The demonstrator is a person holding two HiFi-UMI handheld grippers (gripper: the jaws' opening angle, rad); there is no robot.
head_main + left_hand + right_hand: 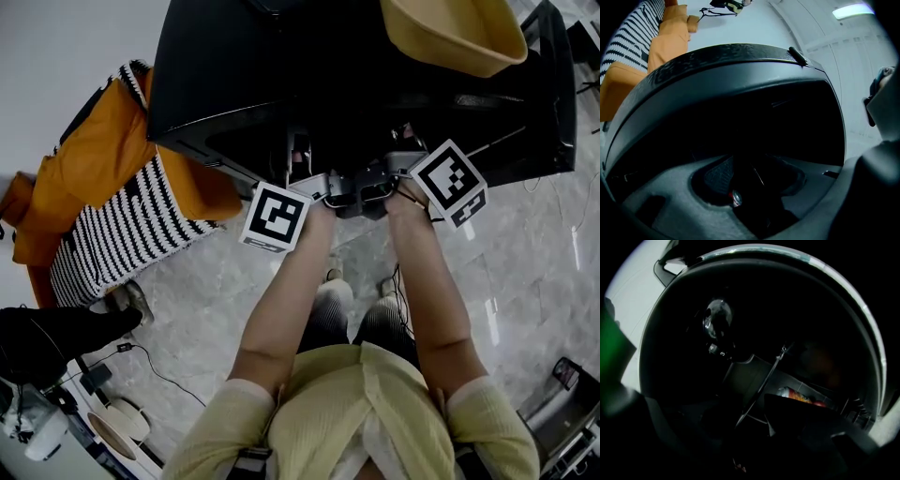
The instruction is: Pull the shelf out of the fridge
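**Approach to the fridge, both tools at the opening.** You stand facing the black fridge (281,84), which sits on the floor with a yellow bowl (459,33) on its top. Both arms reach level into its dark front.

The left tool (754,197) has its jaws spread wide, with only dark interior between them and nothing clamped. The right tool (740,427) is likewise apart. The thin wire of the shelf (764,383) slants across the gap between its jaws, but the pads do not press on it. The shelf is inside the fridge, below the numbered dial (717,351), and no pull has begun.

**Hazards from here.**
- The interior is very dark. You could close on air, or on the wrong wire, because depth is hard to judge.
- If only one tool takes hold, the shelf may skew and bind against the side walls.
- An orange can (799,396) lies beyond the wire. Whether it rests on the shelf cannot be told. If it does, a quick pull could roll it off.
- A jerk against a jammed shelf could rock the fridge and shift the bowl on top.
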